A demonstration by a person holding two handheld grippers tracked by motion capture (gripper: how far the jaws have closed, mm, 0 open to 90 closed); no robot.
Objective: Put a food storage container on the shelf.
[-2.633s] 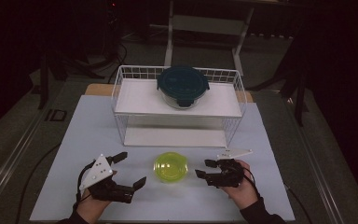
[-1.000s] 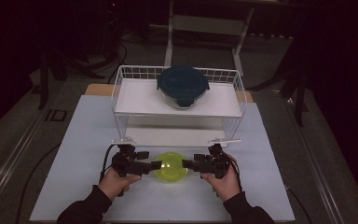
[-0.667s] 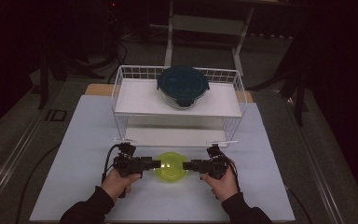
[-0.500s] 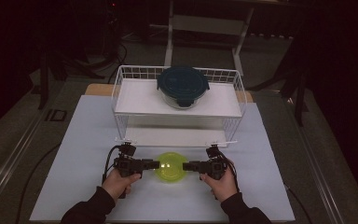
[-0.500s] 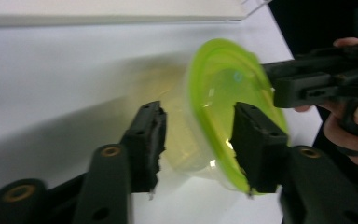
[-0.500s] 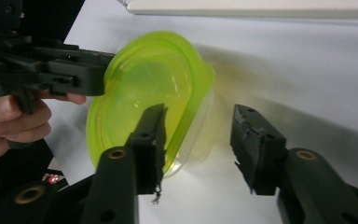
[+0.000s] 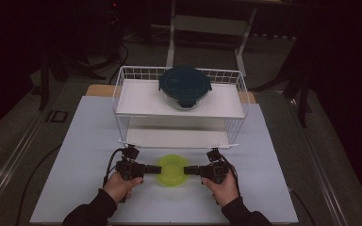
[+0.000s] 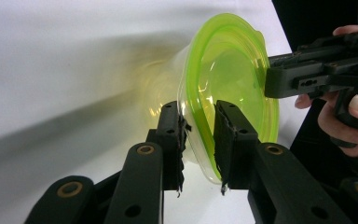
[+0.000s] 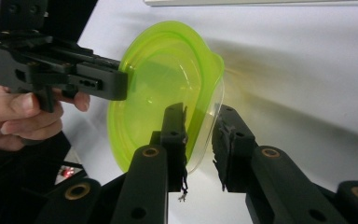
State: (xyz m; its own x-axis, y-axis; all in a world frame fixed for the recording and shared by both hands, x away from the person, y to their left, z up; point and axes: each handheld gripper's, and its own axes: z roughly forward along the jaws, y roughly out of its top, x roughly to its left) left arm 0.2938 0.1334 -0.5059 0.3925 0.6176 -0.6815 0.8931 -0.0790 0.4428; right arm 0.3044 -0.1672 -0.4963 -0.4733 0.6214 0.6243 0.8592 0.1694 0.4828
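Note:
A clear round container with a lime-green lid (image 7: 172, 170) sits on the white table near the front. My left gripper (image 7: 158, 168) reaches in from its left and my right gripper (image 7: 187, 170) from its right. In the left gripper view the jaws (image 8: 198, 126) straddle the container's rim (image 8: 228, 74), one pad on the clear wall and one on the lid. The right gripper's jaws (image 9: 200, 126) hold the opposite rim (image 9: 163, 70) the same way. Both pairs of jaws have just been closing with the rim between them.
A white wire rack (image 7: 122, 94) stands behind the container, its lower shelf (image 7: 179, 137) just beyond the grippers. On its upper shelf rests a glass dish with a dark teal lid (image 7: 185, 84). White table surface (image 7: 75, 155) stretches to both sides.
Both grippers came in from the sides to the green-lidded container, then narrowed their jaws onto its rim. The container has stayed in place on the table.

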